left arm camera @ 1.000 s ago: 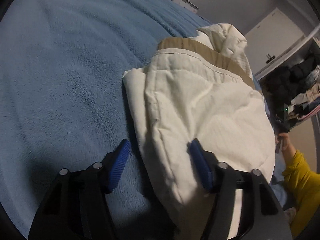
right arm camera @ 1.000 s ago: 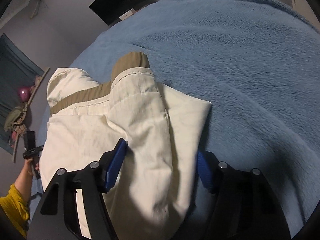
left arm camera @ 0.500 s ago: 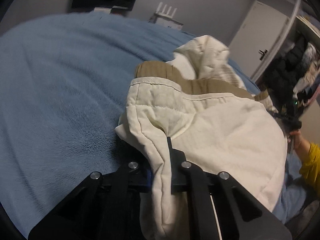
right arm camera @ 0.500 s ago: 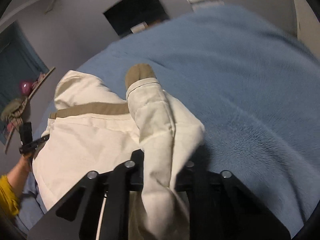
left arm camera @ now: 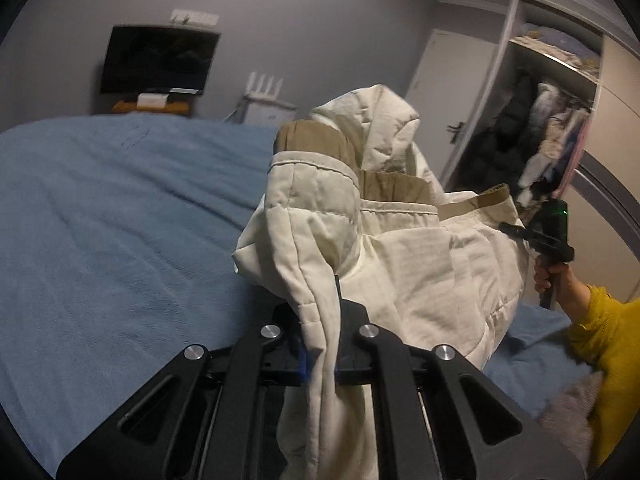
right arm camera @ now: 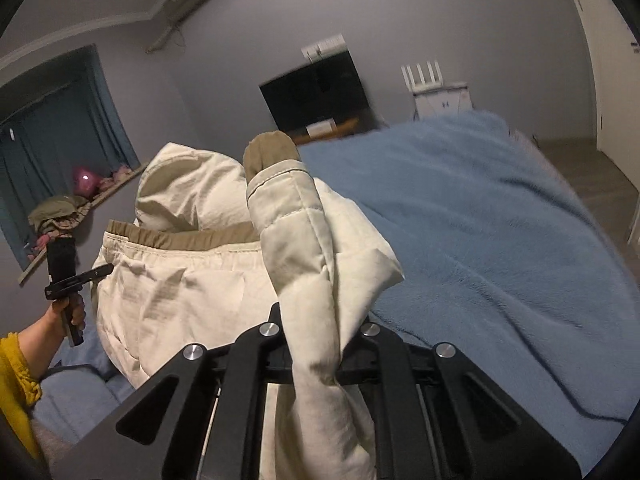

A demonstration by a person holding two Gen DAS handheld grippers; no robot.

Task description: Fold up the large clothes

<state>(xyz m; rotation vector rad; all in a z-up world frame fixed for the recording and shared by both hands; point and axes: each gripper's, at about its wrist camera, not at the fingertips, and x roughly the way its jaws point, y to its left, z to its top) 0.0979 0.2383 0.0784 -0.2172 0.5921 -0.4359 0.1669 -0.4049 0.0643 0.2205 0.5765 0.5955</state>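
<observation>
Now both grippers are lifted off the blue blanket (left arm camera: pixel 120 240), each clamped tight on a bunched fold of the cream jacket (left arm camera: pixel 420 264). The left gripper (left arm camera: pixel 320 344) pinches the cloth at the 6 o'clock edge of its view, and the jacket rises from there toward 1 o'clock, its tan cuff (left arm camera: pixel 316 140) uppermost. The right gripper (right arm camera: pixel 316 344) grips the other gathered edge the same way, a padded sleeve (right arm camera: pixel 292 216) standing up toward 12 o'clock. Seen from the left, the right hand (left arm camera: pixel 550 276) in a yellow sleeve (left arm camera: pixel 608 344) holds its handle at 3 o'clock. The jacket hangs between the two, above the bed. No writing is legible anywhere.
</observation>
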